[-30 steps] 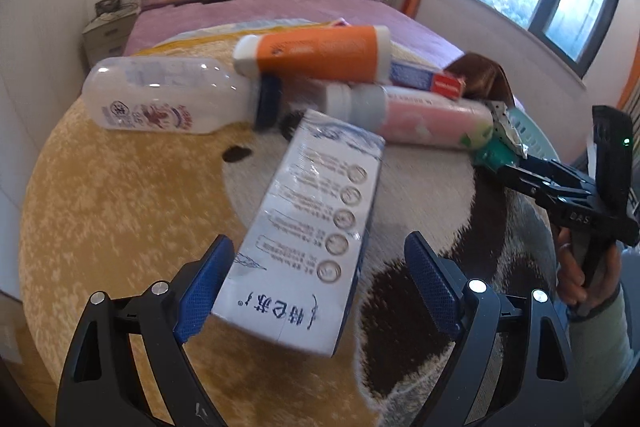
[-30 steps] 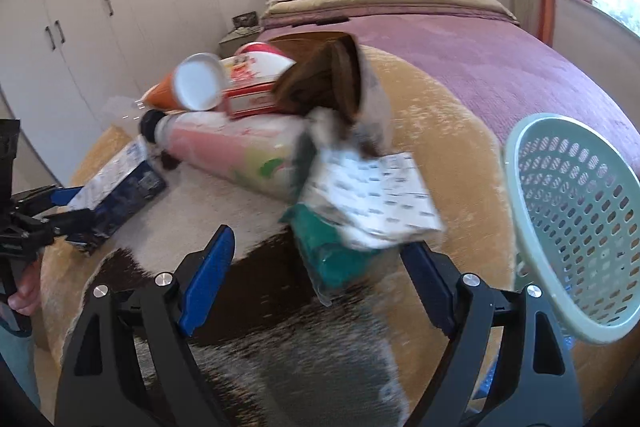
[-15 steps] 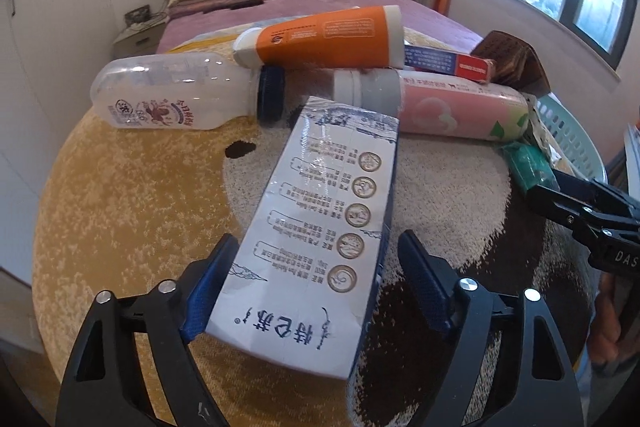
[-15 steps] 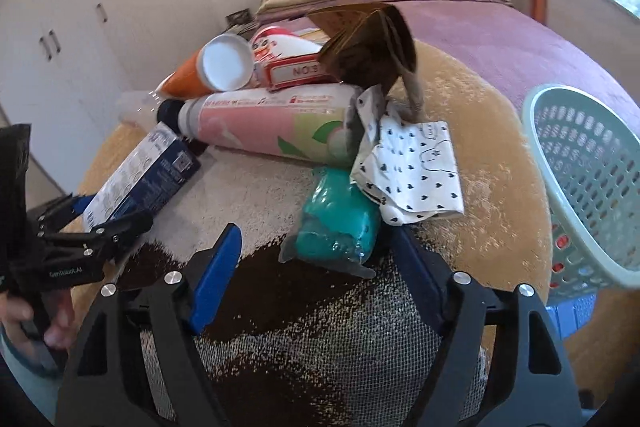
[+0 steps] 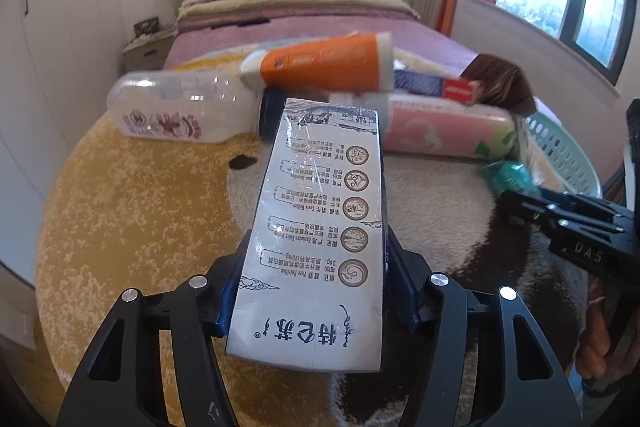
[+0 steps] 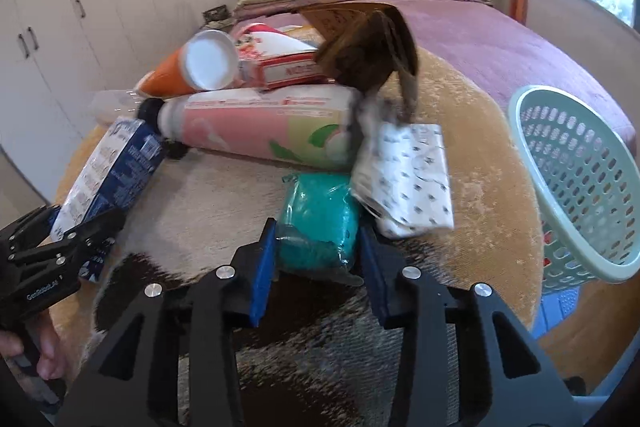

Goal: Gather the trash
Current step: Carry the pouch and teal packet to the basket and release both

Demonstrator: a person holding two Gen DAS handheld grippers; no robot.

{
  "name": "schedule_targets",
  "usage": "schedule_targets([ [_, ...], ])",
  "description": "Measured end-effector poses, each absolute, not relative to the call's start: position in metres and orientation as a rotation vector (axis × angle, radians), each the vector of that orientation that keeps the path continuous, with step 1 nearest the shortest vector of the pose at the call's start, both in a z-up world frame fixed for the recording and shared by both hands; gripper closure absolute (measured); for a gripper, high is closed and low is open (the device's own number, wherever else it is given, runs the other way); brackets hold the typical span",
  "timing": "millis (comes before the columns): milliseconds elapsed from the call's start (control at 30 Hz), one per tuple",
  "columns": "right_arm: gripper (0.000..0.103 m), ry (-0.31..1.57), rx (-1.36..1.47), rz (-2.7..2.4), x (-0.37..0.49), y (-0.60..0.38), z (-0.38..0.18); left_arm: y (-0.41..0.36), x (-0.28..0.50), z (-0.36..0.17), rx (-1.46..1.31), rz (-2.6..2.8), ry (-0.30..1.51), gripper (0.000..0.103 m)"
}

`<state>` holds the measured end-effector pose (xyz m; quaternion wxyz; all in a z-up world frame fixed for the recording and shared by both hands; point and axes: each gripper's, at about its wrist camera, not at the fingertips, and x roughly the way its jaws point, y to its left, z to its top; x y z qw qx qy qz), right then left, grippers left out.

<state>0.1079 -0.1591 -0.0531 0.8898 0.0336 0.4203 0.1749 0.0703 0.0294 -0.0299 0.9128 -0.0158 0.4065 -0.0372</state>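
**Both tools clamped on trash**

I am gripping the milk carton (image 5: 320, 243) with my left tool (image 5: 316, 291) — its blue pads are pressing both long sides near the carton's near end, the far end pointing toward the clear bottle (image 5: 180, 111) and the orange tube (image 5: 324, 67). My right tool (image 6: 316, 267) is squeezing the teal packet (image 6: 320, 219), which is lying just beside the dotted white pack (image 6: 404, 175) and in front of the pink bottle (image 6: 260, 131). The mint basket (image 6: 580, 183) is sitting at the rug's (image 5: 132, 211) right edge — bare rug lying to my left.
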Motion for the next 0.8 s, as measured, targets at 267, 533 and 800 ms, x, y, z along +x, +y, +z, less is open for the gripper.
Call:
schedule_targets([
  [267,0.066,0.816,0.110,0.451,0.086,-0.162,-0.028,0.018,0.058,-0.014,-0.056,-0.134,0.783,0.045],
  [533,0.066,0.691,0.130,0.374,0.073,-0.200,0.016,-0.020,0.060,0.019,-0.060,-0.225,0.703,0.045],
  [800,0.066,0.604,0.156,0.227,0.073,-0.258,0.038,-0.086,0.080,0.046,-0.018,-0.353,0.636,0.045],
])
